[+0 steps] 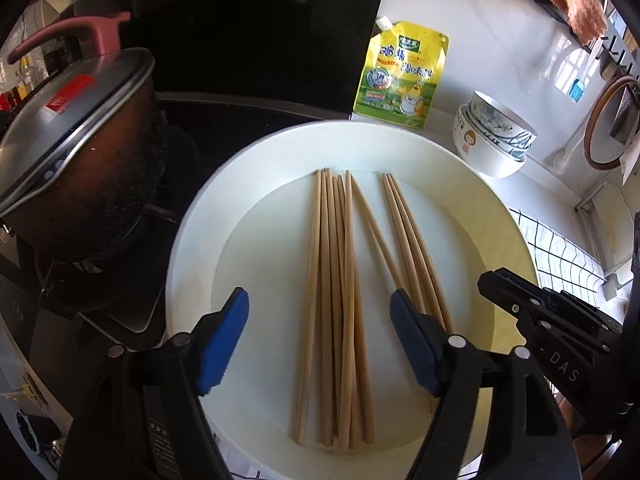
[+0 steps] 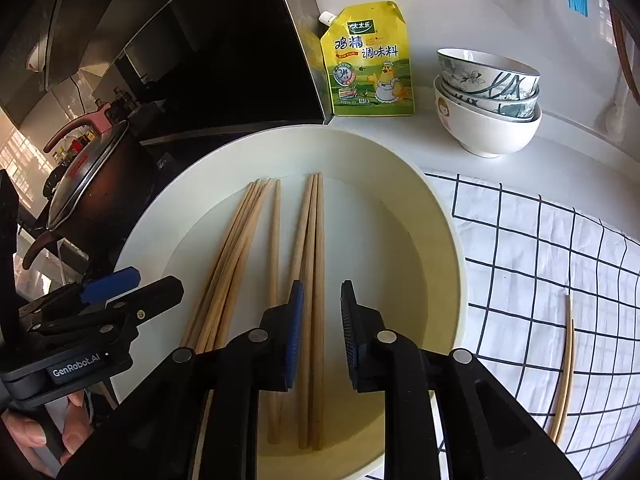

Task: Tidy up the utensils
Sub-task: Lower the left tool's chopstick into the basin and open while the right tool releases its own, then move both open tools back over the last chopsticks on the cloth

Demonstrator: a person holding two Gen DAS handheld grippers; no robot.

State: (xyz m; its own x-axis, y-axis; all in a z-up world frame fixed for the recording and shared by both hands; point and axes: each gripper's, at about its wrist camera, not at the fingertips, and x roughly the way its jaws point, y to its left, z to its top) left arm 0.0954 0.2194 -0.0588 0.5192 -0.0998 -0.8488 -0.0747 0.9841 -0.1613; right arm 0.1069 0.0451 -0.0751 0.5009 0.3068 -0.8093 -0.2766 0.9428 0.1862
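Chopsticks (image 2: 276, 280) in white basin (image 2: 440, 216), "GenRobot.AI" left gripper (image 1: 320, 344) jaws wide, right gripper (image 2: 322, 336) jaws part-open, both empty

Yellow seasoning pouch (image 2: 370, 60): read "太太乐" on its green badge, "鸡精 调味料" in large characters beneath, and "3" in a round blue mark; small print was too fine to read
Left gripper (image 2: 110, 288) body: bore "GenRobot.AI" in white
Right gripper (image 1: 516, 292) body: showed the letters "DAS"
Pot lid (image 1: 60, 120): carried a red sticker; its print was illegible
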